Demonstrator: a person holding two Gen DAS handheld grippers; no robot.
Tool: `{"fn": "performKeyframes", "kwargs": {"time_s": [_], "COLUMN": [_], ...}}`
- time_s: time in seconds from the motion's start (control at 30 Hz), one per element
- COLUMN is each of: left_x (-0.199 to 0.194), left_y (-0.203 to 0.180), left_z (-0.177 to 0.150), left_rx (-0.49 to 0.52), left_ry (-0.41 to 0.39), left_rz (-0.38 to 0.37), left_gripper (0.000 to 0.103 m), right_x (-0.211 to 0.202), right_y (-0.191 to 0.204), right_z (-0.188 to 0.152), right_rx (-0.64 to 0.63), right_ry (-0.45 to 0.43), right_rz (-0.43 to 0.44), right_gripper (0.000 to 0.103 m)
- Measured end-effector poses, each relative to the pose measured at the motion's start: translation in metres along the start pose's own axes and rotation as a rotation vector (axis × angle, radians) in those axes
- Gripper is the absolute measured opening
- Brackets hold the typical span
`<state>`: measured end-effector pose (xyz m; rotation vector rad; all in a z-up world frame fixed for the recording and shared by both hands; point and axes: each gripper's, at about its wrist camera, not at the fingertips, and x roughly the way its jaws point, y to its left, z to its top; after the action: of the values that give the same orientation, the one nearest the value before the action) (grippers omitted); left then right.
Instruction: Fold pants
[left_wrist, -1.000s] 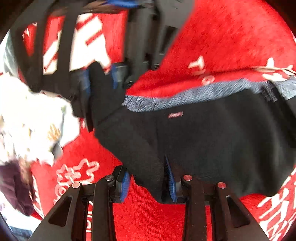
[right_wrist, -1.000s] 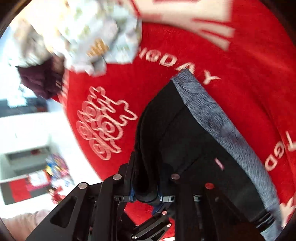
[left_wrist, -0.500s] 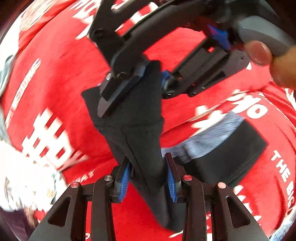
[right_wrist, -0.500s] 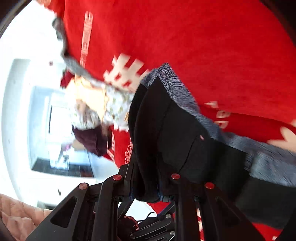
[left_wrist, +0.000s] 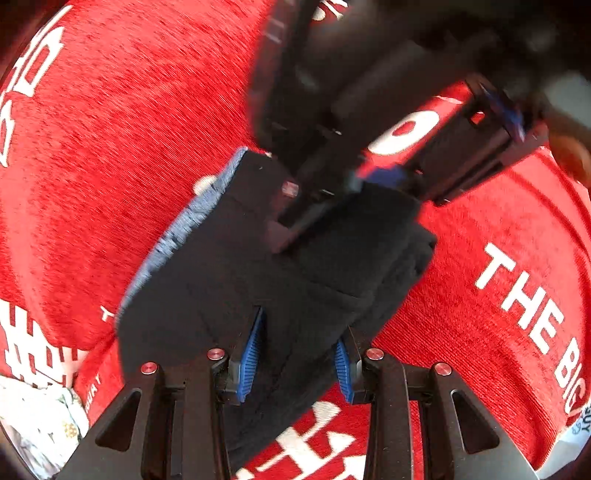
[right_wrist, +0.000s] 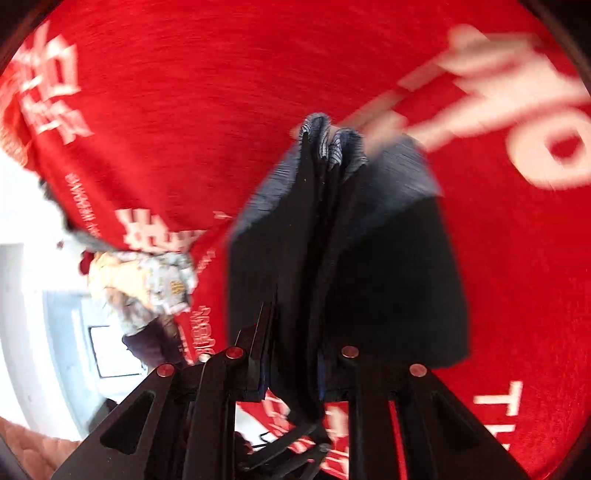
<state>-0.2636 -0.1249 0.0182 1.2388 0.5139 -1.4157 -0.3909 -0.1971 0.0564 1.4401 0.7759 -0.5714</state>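
The black pants (left_wrist: 229, 280) with a grey waistband (left_wrist: 184, 225) hang doubled over above the red cloth. My left gripper (left_wrist: 297, 360) is shut on a thick fold of them, the blue pads pressing the black fabric from both sides. At the top of the left wrist view, my right gripper (left_wrist: 332, 199) clamps the far edge of the same bundle. In the right wrist view the pants (right_wrist: 388, 280) run up from my right gripper (right_wrist: 291, 376), which is shut on several layers, to the waistband (right_wrist: 332, 144) at the far end.
A red cloth (left_wrist: 110, 129) with white lettering covers the surface under everything, seen again as the cloth (right_wrist: 184, 92). A heap of light patterned clothes (right_wrist: 155, 284) lies at its left edge, with a white room beyond. A person's hand (left_wrist: 570, 155) holds the right gripper.
Both grippers have swept across the red cloth with the pants and rolled. The pants, spread flat a second ago, are now gathered into a folded bundle between the two grippers.
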Motion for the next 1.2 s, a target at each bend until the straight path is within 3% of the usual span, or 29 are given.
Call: {"fn": "performKeyframes", "kwargs": {"time_s": [0.07, 0.13, 0.2, 0.37, 0.5, 0.7, 0.8, 0.9, 0.97, 1.07, 1.1, 1.2], "left_x": [0.0, -0.003, -0.01, -0.045, -0.053, -0.015, 0.01, 0.017, 0.021, 0.023, 0.024, 0.025], "left_y": [-0.002, -0.001, 0.005, 0.035, 0.091, 0.166, 0.175, 0.171, 0.172, 0.181, 0.185, 0.194], "left_z": [-0.002, -0.003, -0.007, -0.023, -0.035, -0.065, -0.085, -0.098, -0.1, -0.106, -0.107, -0.111], "left_rx": [0.013, 0.027, 0.024, -0.01, -0.172, -0.428, -0.475, -0.511, -0.544, -0.617, -0.638, -0.677], "left_ry": [-0.003, -0.002, 0.005, -0.014, 0.026, 0.163, 0.246, 0.26, 0.265, 0.288, 0.299, 0.319], "left_rz": [0.009, 0.003, -0.061, -0.105, -0.107, -0.073, -0.101, -0.099, -0.137, -0.2, -0.208, -0.213], "left_gripper": [0.038, 0.047, 0.052, 0.052, 0.052, 0.052, 0.053, 0.067, 0.067, 0.069, 0.075, 0.076], "right_x": [0.003, 0.002, 0.001, -0.009, -0.028, -0.029, -0.002, 0.019, 0.033, 0.031, 0.031, 0.033], "right_y": [-0.012, -0.019, -0.022, -0.002, 0.01, 0.056, 0.078, 0.077, 0.067, 0.057, 0.056, 0.052], "right_z": [-0.001, -0.003, -0.004, -0.012, -0.02, -0.036, -0.038, -0.037, -0.039, -0.048, -0.05, -0.052], "right_rx": [0.026, 0.048, 0.059, 0.011, -0.019, -0.186, -0.289, -0.304, -0.289, -0.278, -0.283, -0.291], "right_ry": [-0.007, -0.022, -0.023, -0.014, -0.044, -0.091, -0.053, -0.014, 0.007, -0.016, -0.012, 0.006], "right_rz": [0.012, 0.013, 0.006, -0.169, -0.341, -0.492, -0.53, -0.553, -0.594, -0.591, -0.593, -0.606], "right_gripper": [0.02, 0.021, 0.022, 0.036, 0.036, 0.036, 0.036, 0.036, 0.036, 0.036, 0.036, 0.036]}}
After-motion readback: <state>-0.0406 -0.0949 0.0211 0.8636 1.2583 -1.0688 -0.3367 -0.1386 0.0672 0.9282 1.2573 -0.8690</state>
